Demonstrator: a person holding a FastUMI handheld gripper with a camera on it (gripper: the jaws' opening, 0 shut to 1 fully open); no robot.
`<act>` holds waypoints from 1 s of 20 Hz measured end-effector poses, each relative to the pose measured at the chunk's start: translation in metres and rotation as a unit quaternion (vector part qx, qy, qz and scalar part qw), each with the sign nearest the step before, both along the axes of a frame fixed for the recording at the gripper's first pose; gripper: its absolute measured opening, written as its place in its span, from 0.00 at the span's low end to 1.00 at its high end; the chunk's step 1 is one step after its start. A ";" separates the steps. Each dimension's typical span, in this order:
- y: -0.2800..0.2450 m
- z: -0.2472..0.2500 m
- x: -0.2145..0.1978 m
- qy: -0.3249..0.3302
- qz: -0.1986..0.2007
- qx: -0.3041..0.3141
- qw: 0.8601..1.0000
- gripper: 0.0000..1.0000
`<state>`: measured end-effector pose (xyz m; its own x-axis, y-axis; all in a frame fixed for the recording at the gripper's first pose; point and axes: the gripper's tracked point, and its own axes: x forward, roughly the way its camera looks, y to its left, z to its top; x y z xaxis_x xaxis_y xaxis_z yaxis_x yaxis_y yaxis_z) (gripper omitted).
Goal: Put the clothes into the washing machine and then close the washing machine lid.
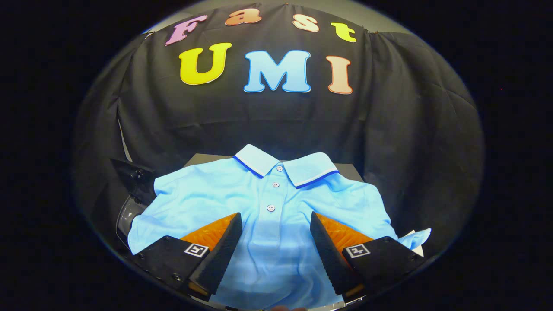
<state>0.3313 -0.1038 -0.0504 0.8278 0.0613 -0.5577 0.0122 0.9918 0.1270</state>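
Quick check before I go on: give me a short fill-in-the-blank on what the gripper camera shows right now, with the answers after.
1. The gripper has its fingers ____, with nothing pressed between them.
2. The polo shirt lying spread out below the fingers is light ____.
3. The shirt's placket, between the two fingers and just ahead of them, shows ____ buttons.
4. Beyond the buttons, the shirt's collar is edged with a dark ____ stripe.

Answers: open; blue; three; blue
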 end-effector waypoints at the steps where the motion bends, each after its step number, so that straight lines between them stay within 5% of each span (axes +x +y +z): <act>1: -0.001 -0.003 0.003 0.002 0.000 0.001 1.000 0.99; 17: 0.010 -0.011 0.012 0.034 0.025 0.033 0.999 0.99; 19: 0.015 -0.011 0.011 0.040 0.037 0.040 0.998 0.95; 20: 0.016 -0.011 0.010 0.041 0.042 0.041 0.997 0.83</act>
